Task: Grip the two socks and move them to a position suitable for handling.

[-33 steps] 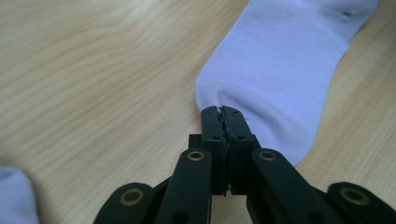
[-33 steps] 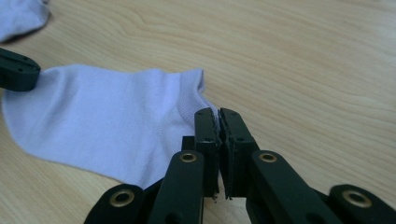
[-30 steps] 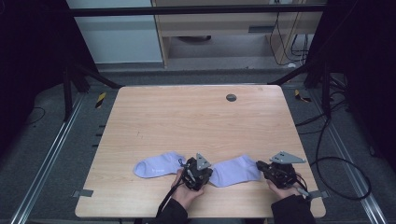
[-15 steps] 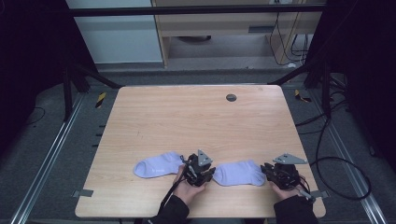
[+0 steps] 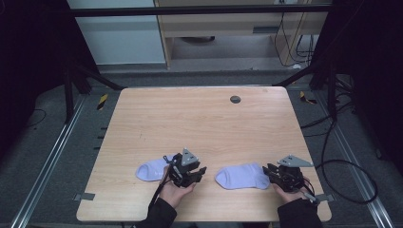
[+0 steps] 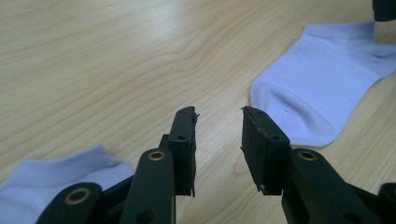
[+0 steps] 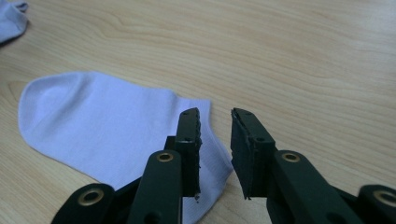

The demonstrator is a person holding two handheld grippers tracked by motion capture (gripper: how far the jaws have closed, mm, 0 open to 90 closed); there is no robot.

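Two pale socks lie flat near the front edge of the wooden table (image 5: 204, 123). The left sock (image 5: 151, 169) (image 6: 51, 172) sits just behind my left gripper (image 5: 203, 171) (image 6: 218, 116), whose jaws point toward the toe of the right sock (image 5: 242, 176) (image 6: 317, 88) across a strip of bare wood. My right gripper (image 5: 267, 170) (image 7: 215, 116) hovers over the cuff end of the right sock (image 7: 102, 130). Both grippers are open; their jaws have just been opening, with nothing between the pads.
A dark round grommet (image 5: 235, 99) sits in the table's far side. Grey tape (image 5: 84, 196) marks the front left corner. Cables (image 5: 342, 166) loop on the floor to the right. A wooden cabinet (image 5: 228, 28) stands behind the table.
Both grippers have let go of the right sock, which now lies flat. The left gripper has drawn back to the left, away from the sock's toe. The right hand stayed put.
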